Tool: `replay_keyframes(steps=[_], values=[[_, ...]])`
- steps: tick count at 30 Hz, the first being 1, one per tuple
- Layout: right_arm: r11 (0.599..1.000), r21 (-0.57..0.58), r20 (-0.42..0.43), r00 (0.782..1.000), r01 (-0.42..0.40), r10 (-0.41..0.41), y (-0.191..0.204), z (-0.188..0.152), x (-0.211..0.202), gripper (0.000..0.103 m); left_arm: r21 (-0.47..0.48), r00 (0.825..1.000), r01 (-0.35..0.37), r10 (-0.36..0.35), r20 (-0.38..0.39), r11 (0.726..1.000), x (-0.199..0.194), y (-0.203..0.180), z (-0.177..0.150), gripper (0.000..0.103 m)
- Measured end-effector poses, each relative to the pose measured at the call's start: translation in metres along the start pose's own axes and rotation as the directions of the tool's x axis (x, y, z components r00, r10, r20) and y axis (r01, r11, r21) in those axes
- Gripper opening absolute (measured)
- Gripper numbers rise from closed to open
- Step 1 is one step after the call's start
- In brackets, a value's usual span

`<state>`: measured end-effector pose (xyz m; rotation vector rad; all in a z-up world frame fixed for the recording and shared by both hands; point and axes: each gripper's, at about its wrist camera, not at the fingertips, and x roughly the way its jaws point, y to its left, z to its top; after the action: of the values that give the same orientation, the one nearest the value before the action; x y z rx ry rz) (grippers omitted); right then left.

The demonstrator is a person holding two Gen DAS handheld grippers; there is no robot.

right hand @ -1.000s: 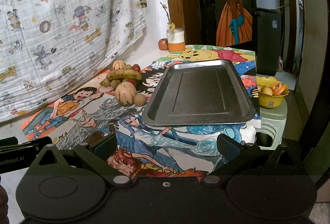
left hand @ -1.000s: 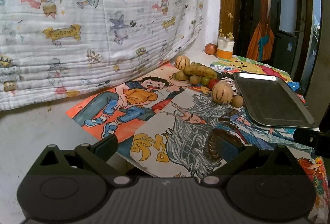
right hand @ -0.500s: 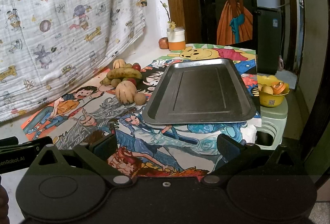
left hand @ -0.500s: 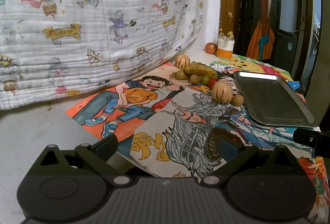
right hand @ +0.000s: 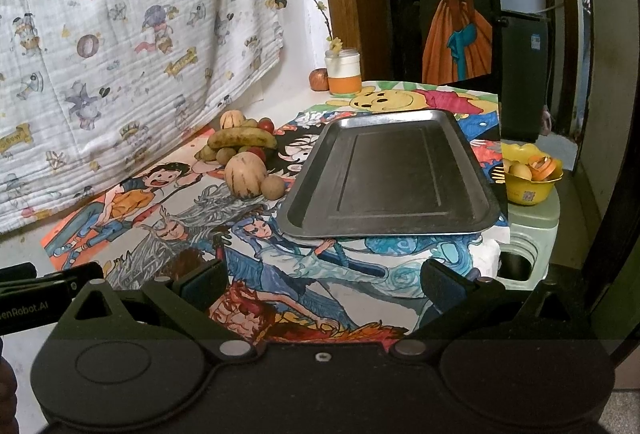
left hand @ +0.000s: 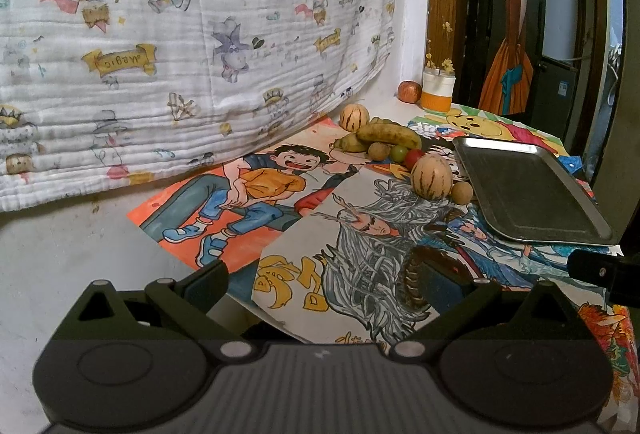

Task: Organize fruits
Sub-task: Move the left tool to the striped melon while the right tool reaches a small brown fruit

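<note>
I held both grippers low over the near edge of the table, each with its fingers spread wide and nothing between them. The left gripper (left hand: 322, 280) hovered above the grey-haired cartoon drawing (left hand: 372, 254), and the right gripper (right hand: 322, 280) sat above the blue and red drawings near the table's front.

The fruit pile lay toward the far middle of the table, left of the metal tray (right hand: 390, 174). From the right wrist view, a striped melon (right hand: 245, 176) stood nearest, with a small round brown fruit (right hand: 272, 188) touching it on its right, just beside the tray's left rim. Behind them lay a banana (right hand: 242, 139), speckled brown, resting across smaller fruits, with a red one (right hand: 265, 124) at its far end. A second striped melon (left hand: 354, 117) sat farthest back, close to the hanging printed cloth (left hand: 180, 34).

The tray was bare and lay flat on the drawings, its near edge overhanging the table's right corner a little. Far back by the wall stood an apple (right hand: 319, 79) next to a white and orange jar (right hand: 343, 72). Off the table on the right, a yellow bowl (right hand: 528, 178) sat on a pale green stool (right hand: 532, 226).
</note>
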<state>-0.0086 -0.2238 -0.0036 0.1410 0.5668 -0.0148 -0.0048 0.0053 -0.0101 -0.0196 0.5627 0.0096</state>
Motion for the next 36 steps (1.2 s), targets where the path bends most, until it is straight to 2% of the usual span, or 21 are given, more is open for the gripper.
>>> replay_keyframes(steps=[8,14,18,23,28,36], values=[[1.0,-0.016,-0.024,1.0,-0.003,0.003,0.001,0.0,0.005,0.103,-0.003,1.0,0.0,0.0,-0.01,1.0,0.001,-0.002,-0.005,0.103],[0.994,-0.102,-0.056,0.998,-0.037,0.031,0.005,0.017,0.014,0.103,-0.006,0.999,-0.027,0.026,-0.04,1.0,0.015,0.0,0.008,0.103],[0.975,-0.2,-0.055,0.995,-0.097,0.088,0.011,0.041,0.024,0.103,-0.018,0.998,-0.032,0.031,-0.057,0.999,0.024,0.006,0.02,0.103],[0.934,-0.328,-0.048,0.99,-0.144,0.136,0.02,0.07,0.041,0.103,-0.026,0.997,-0.042,0.041,-0.059,0.999,0.04,0.014,0.042,0.103],[0.879,-0.445,-0.057,0.985,-0.173,0.165,0.032,0.088,0.064,0.103,-0.045,0.997,-0.023,0.019,-0.074,0.999,0.06,0.025,0.064,0.103],[0.777,-0.589,-0.128,0.975,-0.222,0.182,0.04,0.095,0.106,0.102,-0.066,0.991,0.066,-0.073,-0.111,0.996,0.096,0.028,0.088,0.103]])
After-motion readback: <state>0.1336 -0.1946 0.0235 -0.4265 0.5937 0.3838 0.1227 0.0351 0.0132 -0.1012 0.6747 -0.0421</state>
